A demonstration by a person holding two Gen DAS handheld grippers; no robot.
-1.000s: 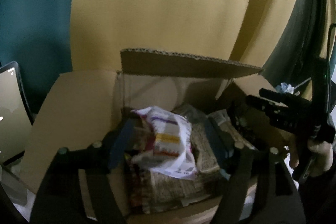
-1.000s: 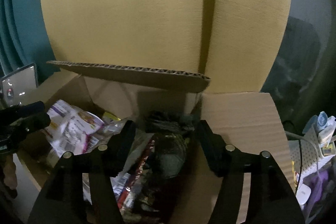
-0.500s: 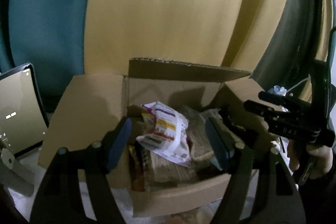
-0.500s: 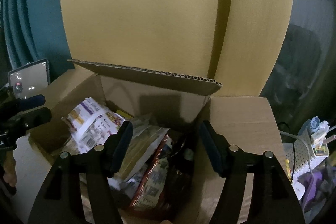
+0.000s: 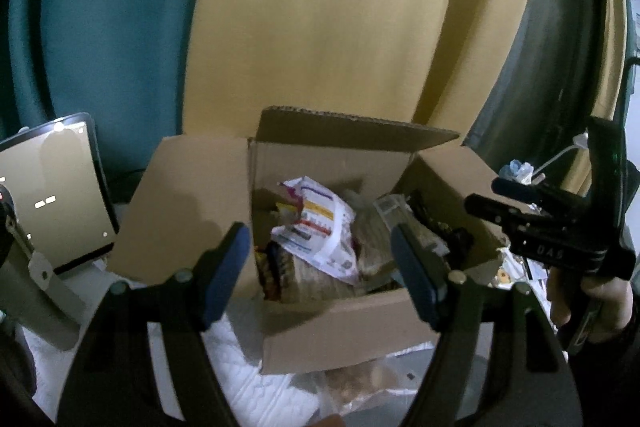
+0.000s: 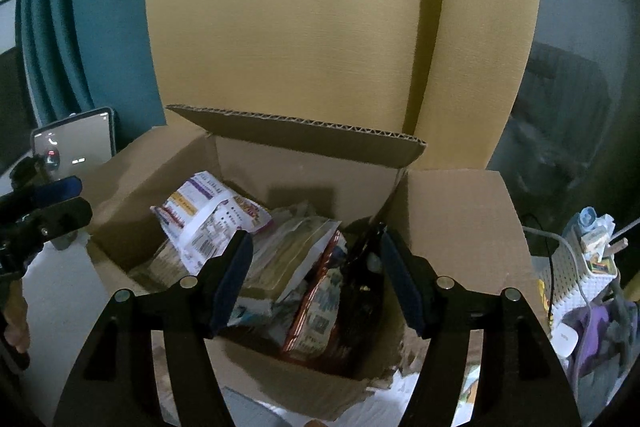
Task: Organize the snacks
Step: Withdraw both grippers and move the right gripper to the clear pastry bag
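Observation:
An open cardboard box point(image 5: 340, 327) holds several snack packets. On top lies a white packet with purple and yellow print point(image 5: 316, 227), which the right wrist view shows at the box's left point(image 6: 200, 215). A beige packet point(image 6: 288, 255) and a red-edged packet point(image 6: 316, 311) lean beside it. My left gripper point(image 5: 320, 239) hovers open in front of the box, nothing between its fingers. My right gripper point(image 6: 316, 243) is open too, above the near edge of the box point(image 6: 452, 219), and empty. Each gripper shows in the other's view: the right point(image 5: 520, 211), the left point(image 6: 52, 203).
A lit phone on a stand point(image 5: 48, 195) is left of the box. A yellow cushion point(image 5: 340, 27) and teal curtain point(image 6: 60, 47) rise behind. A white basket of clutter point(image 6: 580, 275) sits at the right. A clear plastic bag point(image 5: 360, 383) lies on the white quilted surface point(image 5: 248, 379).
Both grippers have drawn back and slightly up from the box, which now looks smaller and farther. The packets lie still. Neither gripper has taken anything.

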